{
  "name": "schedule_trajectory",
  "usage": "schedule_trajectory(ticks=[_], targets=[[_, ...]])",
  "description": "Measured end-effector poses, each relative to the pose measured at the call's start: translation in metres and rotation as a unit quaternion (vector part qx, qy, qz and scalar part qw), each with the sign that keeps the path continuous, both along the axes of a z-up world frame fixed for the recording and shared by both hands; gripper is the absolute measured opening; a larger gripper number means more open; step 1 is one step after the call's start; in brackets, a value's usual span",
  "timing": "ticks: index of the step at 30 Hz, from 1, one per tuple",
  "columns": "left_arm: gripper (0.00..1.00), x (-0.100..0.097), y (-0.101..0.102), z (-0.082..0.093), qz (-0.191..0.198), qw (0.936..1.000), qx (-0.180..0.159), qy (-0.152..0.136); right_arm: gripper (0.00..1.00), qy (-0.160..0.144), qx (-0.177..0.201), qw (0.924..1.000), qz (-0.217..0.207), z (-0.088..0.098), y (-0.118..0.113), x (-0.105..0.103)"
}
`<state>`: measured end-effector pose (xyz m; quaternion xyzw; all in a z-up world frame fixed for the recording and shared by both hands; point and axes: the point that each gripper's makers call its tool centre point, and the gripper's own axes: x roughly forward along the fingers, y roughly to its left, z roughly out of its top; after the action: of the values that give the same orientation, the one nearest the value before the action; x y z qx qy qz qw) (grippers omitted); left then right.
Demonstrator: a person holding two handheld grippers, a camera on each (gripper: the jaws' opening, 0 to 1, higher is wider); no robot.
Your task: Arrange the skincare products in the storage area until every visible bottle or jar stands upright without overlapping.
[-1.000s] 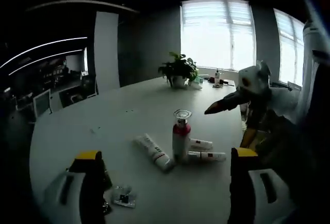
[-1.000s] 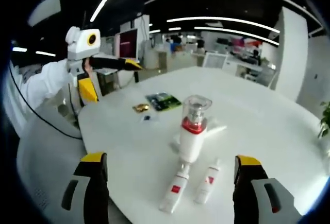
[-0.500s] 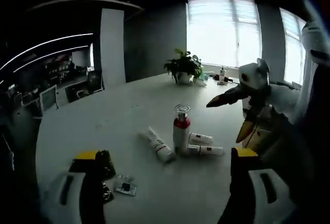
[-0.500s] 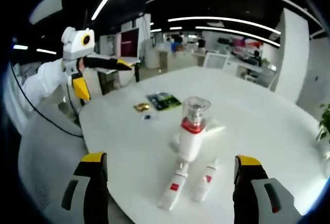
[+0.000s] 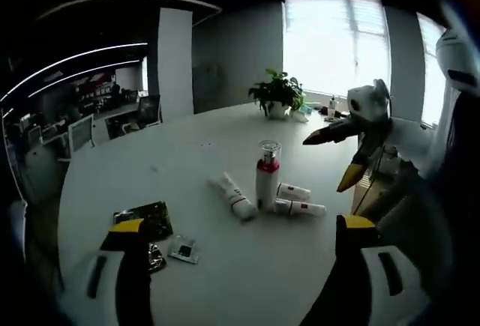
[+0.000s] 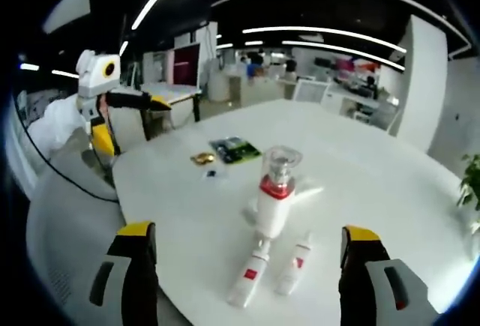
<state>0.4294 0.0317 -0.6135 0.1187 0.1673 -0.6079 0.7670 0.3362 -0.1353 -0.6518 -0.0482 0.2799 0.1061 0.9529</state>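
1. I have drawn both cameras back; the products look smaller than before.
2. My left gripper [image 5: 240,266] and right gripper [image 6: 251,266] hang released, empty.
3. Mid-frame, the pump bottle [image 6: 274,195] stands among what look like three lying tubes [image 6: 251,281]; reaching for one could topple it.

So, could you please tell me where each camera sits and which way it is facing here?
Left gripper view: rides the left tongs, looking across the white table toward the windows; the right tongs and a sleeve show at right.
Right gripper view: rides the right tongs, facing the office; the left tongs show at left.
Shared: the upright pump bottle, the tubes lying around it, and the packets.
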Motion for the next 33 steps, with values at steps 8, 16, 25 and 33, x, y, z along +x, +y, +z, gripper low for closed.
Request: schedule_trajectory(ticks=[8, 16, 25, 33], targets=[[0.99, -0.001, 0.006, -0.005, 0.010, 0.9999, -0.002, 0.011, 0.99, 0.000, 0.003, 1.0000, -0.001, 0.000, 0.002, 0.000], [0.99, 0.000, 0.007, -0.003, 0.019, 0.9997, -0.010, 0.014, 0.99, 0.000, 0.001, 1.0000, 0.001, 0.001, 0.002, 0.000], [0.99, -0.002, 0.015, 0.002, 0.030, 0.9993, -0.014, 0.018, 0.99, -0.006, 0.004, 0.9999, 0.014, 0.010, 0.007, 0.006], [0.99, 0.003, 0.020, 0.003, 0.037, 0.9988, -0.019, 0.024, 0.99, 0.001, 0.007, 0.9999, 0.013, 0.012, 0.012, 0.004]])
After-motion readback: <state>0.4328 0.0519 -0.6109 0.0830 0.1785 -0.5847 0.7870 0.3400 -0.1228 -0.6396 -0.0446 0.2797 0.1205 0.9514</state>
